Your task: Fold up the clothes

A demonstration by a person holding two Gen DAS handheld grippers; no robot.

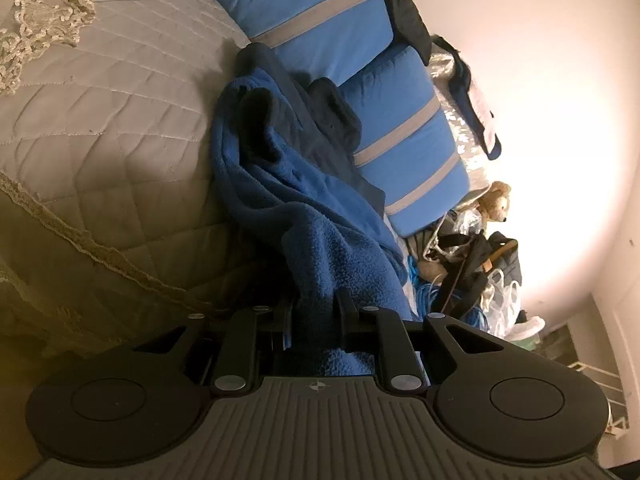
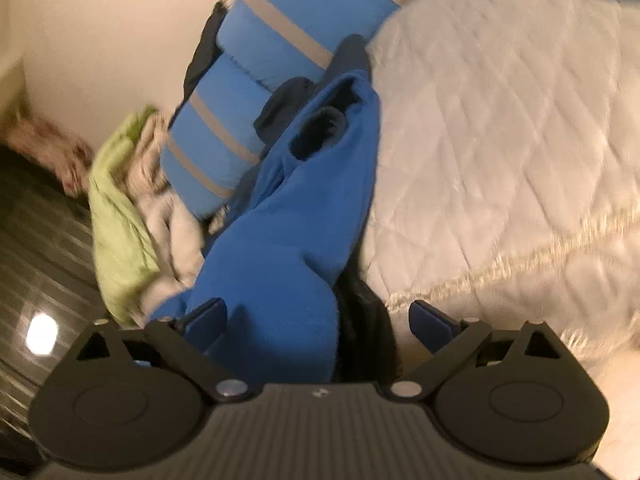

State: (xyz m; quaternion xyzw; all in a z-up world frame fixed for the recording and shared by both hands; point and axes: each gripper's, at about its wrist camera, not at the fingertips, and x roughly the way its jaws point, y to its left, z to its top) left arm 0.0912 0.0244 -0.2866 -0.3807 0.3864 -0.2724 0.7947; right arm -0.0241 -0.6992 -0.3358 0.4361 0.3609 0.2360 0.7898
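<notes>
While the blue fleece garment is being stretched along the bed's far edge, beside the blue pillows with grey stripes, a fold of it is being gripped by the left tongs, whose jaws are being held clenched on the fabric close in front of the left wrist camera; the fleece is being drawn taut from that grip toward the pillows, with its dark inner lining being shown at an opening further along; darker navy cloth is being left bunched between the fleece and the pillows; the quilted cream bedspread with its lace trim is being seen on the near side of the garment. In the right wrist view, the right tongs are being held released, jaws wide apart, with the blue fleece lying between them but not being pinched; whether the blue pads are being touched by the cloth cannot be told; the view is being blurred; a light green cloth and pale laundry are being seen heaped off the bed's end, above a dark wooden floor; a teddy bear and cluttered bags are being seen past the pillows against the wall.
</notes>
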